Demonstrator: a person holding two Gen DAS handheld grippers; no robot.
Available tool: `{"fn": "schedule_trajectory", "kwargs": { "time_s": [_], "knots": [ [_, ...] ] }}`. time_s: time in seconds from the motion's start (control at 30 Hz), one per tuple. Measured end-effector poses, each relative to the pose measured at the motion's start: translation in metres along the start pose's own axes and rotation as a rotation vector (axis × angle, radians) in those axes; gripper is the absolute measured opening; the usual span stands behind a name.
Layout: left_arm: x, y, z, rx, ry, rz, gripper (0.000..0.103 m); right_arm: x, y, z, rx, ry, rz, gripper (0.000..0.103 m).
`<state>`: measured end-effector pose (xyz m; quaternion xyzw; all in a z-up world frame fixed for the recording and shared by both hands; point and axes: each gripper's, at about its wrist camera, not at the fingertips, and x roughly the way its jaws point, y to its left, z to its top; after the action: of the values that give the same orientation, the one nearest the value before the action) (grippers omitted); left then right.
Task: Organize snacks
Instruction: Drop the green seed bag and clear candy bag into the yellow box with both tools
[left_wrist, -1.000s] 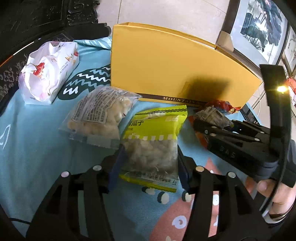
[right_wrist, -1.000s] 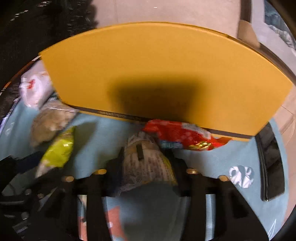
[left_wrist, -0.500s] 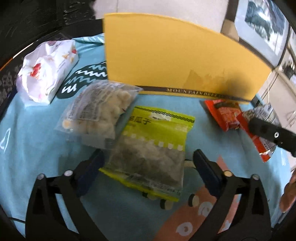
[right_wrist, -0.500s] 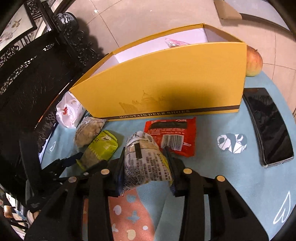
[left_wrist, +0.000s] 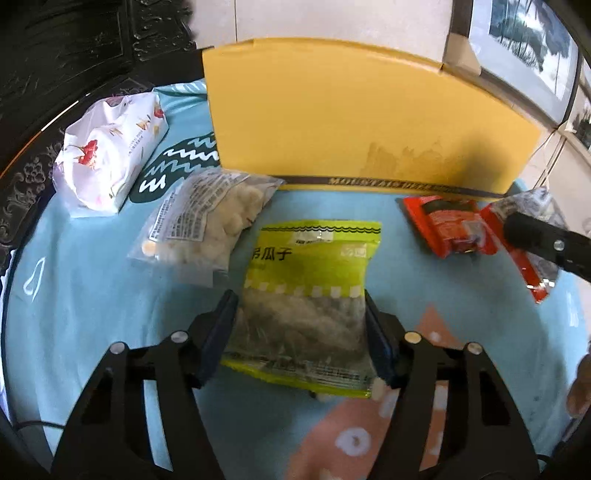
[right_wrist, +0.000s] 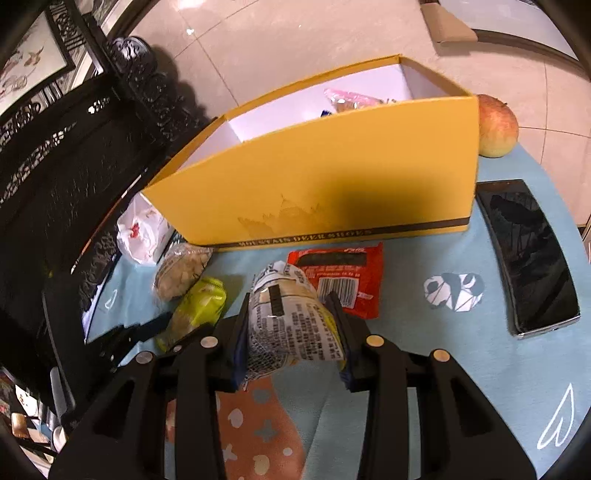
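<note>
Right gripper (right_wrist: 293, 332) jaws clamp the printed snack bag (right_wrist: 291, 325); carry it forward over the yellow box (right_wrist: 332, 177) wall. Left gripper (left_wrist: 301, 332) jaws flank the green packet (left_wrist: 310, 295), apparently closing.

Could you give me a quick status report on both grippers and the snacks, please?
Left gripper shut on green snack bag. Right gripper shut on printed snack pack, lifted. Yellow box ahead, open, nothing blocking.

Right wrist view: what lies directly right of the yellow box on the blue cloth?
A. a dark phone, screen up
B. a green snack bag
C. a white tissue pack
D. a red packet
A. The dark phone lies flat to the right of the yellow box; the tissue pack and green bag sit on the left, the red packet in front.
</note>
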<state>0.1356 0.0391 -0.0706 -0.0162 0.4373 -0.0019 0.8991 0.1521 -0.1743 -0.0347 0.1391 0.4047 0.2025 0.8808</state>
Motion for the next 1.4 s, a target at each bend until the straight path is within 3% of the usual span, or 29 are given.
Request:
{"fn": "schedule_trajectory", "kwargs": {
  "time_s": [0.37,0.6,0.7,0.77,1.0,1.07,1.1,1.17,1.27,1.4],
  "knots": [
    [-0.058,-0.017,0.014,0.006,-0.105,-0.044,0.066,-0.022,-0.001,0.004,0.024,-0.069,0.049,0.039],
    [-0.086,-0.029,0.071,0.02,-0.195,-0.074,0.066,-0.051,0.001,0.031,0.009,-0.173,0.055,0.039],
    [-0.081,-0.035,0.103,0.01,-0.214,-0.089,0.066,-0.045,-0.007,0.061,-0.003,-0.168,0.003,0.039],
    [-0.072,-0.039,0.124,0.002,-0.219,-0.09,0.067,-0.044,-0.012,0.083,-0.002,-0.209,-0.025,0.039],
    [-0.02,-0.051,0.177,0.004,-0.192,-0.033,0.067,0.0,-0.025,0.124,0.049,-0.27,0.023,0.039],
    [-0.006,-0.055,0.182,0.015,-0.179,-0.015,0.072,0.019,-0.028,0.13,0.032,-0.232,-0.007,0.041],
    [0.001,-0.056,0.184,0.001,-0.172,-0.008,0.076,0.022,-0.03,0.13,0.037,-0.232,-0.019,0.047],
    [0.007,-0.054,0.184,-0.046,-0.169,-0.002,0.097,0.018,-0.029,0.129,0.019,-0.28,-0.036,0.061],
    [0.006,-0.05,0.177,-0.078,-0.17,0.028,0.098,0.008,-0.025,0.128,0.021,-0.301,-0.033,0.062],
    [-0.015,-0.038,0.157,-0.038,-0.196,0.1,0.098,-0.002,-0.011,0.127,-0.025,-0.288,-0.029,0.063]
  ]
}}
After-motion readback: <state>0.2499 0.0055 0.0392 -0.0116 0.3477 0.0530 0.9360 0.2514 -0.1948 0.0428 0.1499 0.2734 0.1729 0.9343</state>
